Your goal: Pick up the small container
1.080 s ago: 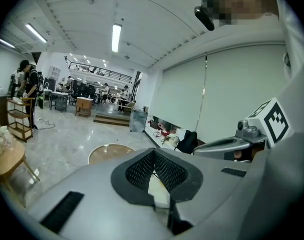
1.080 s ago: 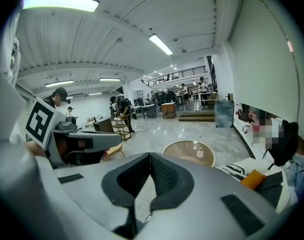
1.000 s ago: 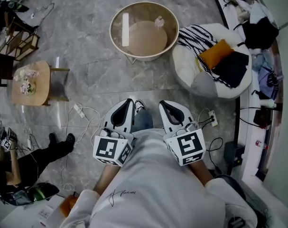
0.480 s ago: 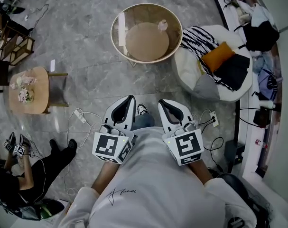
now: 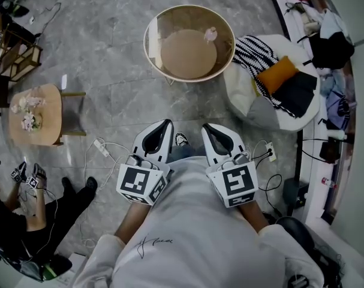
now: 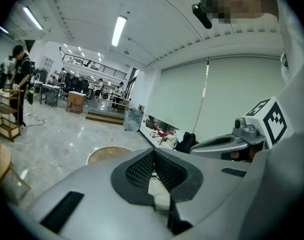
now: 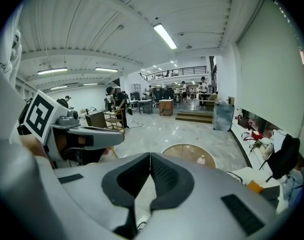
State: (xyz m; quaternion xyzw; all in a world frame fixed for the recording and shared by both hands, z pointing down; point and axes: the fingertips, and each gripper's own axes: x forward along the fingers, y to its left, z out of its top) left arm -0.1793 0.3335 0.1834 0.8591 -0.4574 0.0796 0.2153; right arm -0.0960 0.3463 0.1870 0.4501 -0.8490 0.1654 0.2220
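Note:
The small container (image 5: 210,35), a pale pinkish bottle, stands on the right side of a round glass-topped table (image 5: 164,65) ahead of me. In the right gripper view the container (image 7: 201,159) shows as a tiny shape on the table (image 7: 182,150), well beyond the jaws. Both grippers are held close to my body, side by side and far short of the table. My left gripper (image 5: 165,124) is shut with nothing in it, tips meeting (image 6: 153,152). My right gripper (image 5: 206,128) is shut too and holds nothing (image 7: 150,155).
A white beanbag (image 5: 262,110) heaped with clothes sits right of the table. A small wooden side table (image 5: 35,113) with flowers stands at the left. Cables and a power strip (image 5: 101,149) lie on the floor. A person (image 5: 20,221) sits at lower left.
The round table has drifted slightly right and nearer in the head view as I moved toward it. The seated person at lower left has shifted. Both grippers stay shut.

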